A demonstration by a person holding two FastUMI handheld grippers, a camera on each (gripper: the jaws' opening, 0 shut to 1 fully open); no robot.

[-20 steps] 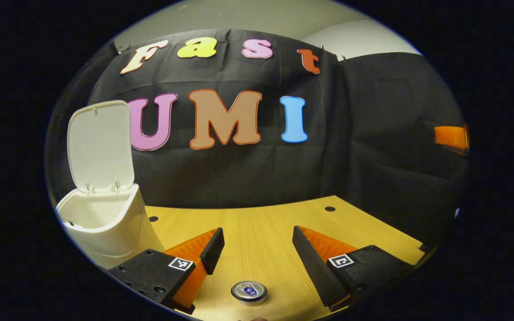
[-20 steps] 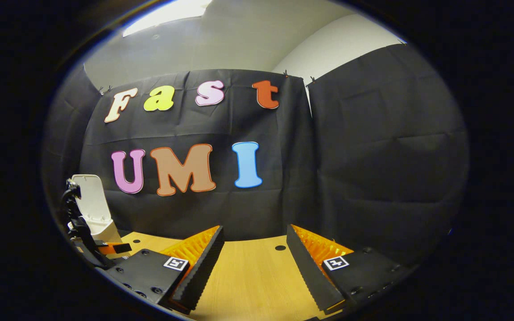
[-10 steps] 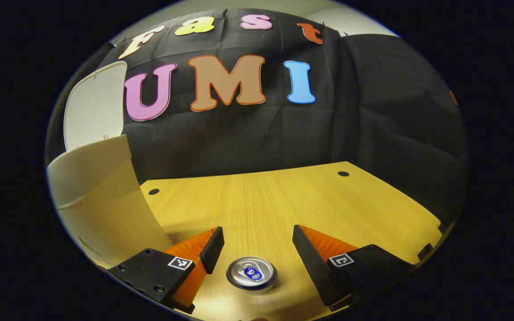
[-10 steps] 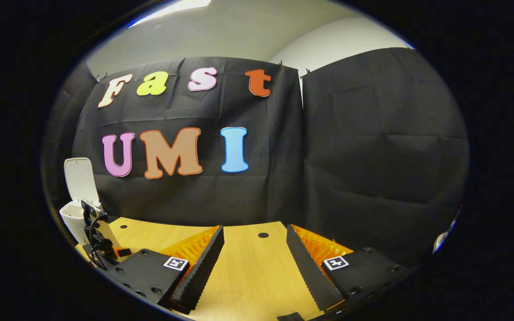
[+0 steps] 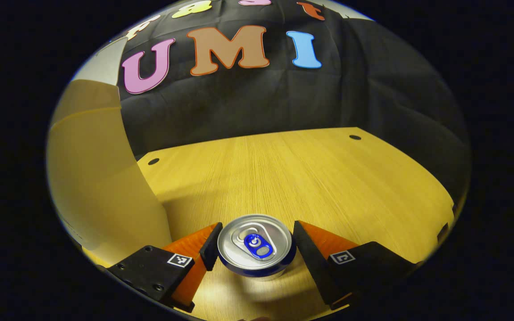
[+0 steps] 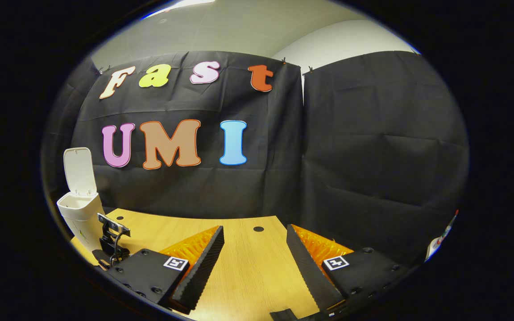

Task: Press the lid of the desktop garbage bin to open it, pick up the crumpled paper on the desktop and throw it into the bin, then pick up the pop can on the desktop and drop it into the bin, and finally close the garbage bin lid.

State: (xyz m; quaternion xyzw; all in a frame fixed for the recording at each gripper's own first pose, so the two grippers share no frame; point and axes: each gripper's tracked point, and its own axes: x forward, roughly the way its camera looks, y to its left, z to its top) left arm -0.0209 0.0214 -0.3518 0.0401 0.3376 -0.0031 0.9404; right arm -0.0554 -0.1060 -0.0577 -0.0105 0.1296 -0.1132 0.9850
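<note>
Bin step looked done: the white plastic desktop garbage bin [image 6: 80, 213] stood with its hinged white lid [image 6: 77, 169] flipped upright, at about 9 o'clock in the right gripper view. In the left gripper view the bin's wall [image 5: 96, 178] loomed close at 9 o'clock too.

No crumpled paper lay on the light wooden desktop [image 5: 292, 174] in either view, so it was judged already thrown in, though the bin's inside could not be seen to confirm.

Can step was in hand. The silver-topped aluminium pop can with blue tab and blue body [image 5: 256, 245] stood upright on the desktop at 6 o'clock in the left gripper view, sitting right between the fingers of the left gripper [image 5: 254, 244]. Jaws were wide, only just clearing the can on both sides; whether a pad already touched it could not be told, no squeeze evident. Can not yet lifted.

Right gripper [image 6: 255, 263] hung over bare desktop at 6 o'clock of its own view, fingers spread apart, holding nothing.

Left to do, as judged: clamp the can, carry it toward 9 o'clock, drop it in the bin, then push the lid down.
</note>
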